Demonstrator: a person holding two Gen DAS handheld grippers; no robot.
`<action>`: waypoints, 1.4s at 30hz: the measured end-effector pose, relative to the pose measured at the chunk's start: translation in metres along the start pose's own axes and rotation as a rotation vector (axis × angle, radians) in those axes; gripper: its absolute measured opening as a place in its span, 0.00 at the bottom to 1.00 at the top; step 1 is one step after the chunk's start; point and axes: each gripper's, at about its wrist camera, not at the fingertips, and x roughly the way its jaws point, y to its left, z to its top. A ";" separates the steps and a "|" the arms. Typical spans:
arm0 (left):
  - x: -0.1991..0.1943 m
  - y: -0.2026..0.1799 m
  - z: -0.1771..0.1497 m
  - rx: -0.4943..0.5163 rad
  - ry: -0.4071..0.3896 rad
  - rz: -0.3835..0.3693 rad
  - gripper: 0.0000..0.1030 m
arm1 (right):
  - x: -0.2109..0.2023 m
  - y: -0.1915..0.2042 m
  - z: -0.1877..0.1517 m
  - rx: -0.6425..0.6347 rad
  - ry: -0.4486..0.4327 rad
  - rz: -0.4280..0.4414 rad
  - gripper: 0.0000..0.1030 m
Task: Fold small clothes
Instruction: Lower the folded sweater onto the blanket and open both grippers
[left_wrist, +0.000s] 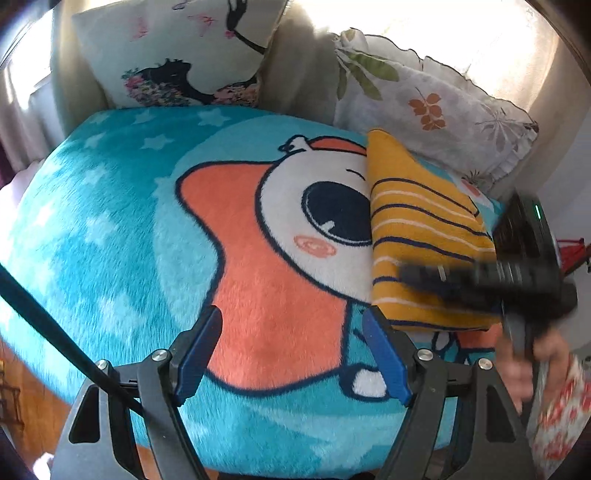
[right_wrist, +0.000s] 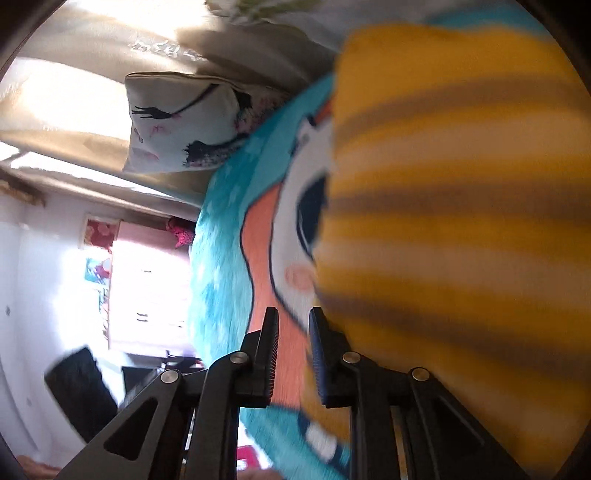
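Observation:
A folded yellow garment with dark and white stripes (left_wrist: 417, 236) lies on the right side of a blue cartoon blanket (left_wrist: 110, 221). My left gripper (left_wrist: 291, 350) is open and empty, low over the blanket's orange patch, left of the garment. My right gripper (right_wrist: 291, 332) is tilted sideways with its jaws slightly apart and nothing between them. It shows blurred in the left wrist view (left_wrist: 480, 280), lying over the garment's near right part. In the right wrist view the garment (right_wrist: 461, 221) fills the right side, blurred.
A white cushion with black figures (left_wrist: 177, 55) and a leaf-print pillow (left_wrist: 424, 107) stand behind the blanket against a beige sofa back (left_wrist: 295, 81). Wooden floor (left_wrist: 22, 387) shows at lower left. A hand in a patterned sleeve (left_wrist: 546, 387) holds the right gripper.

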 end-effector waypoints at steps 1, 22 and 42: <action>0.002 0.001 0.002 0.008 0.005 -0.006 0.75 | -0.005 -0.006 -0.012 0.026 0.002 -0.008 0.18; 0.072 0.057 0.002 0.089 0.175 0.057 0.75 | -0.138 -0.039 -0.069 0.278 -0.548 -0.443 0.27; 0.085 0.045 -0.012 0.174 0.143 0.104 1.00 | -0.113 0.010 0.019 0.105 -0.549 -0.819 0.46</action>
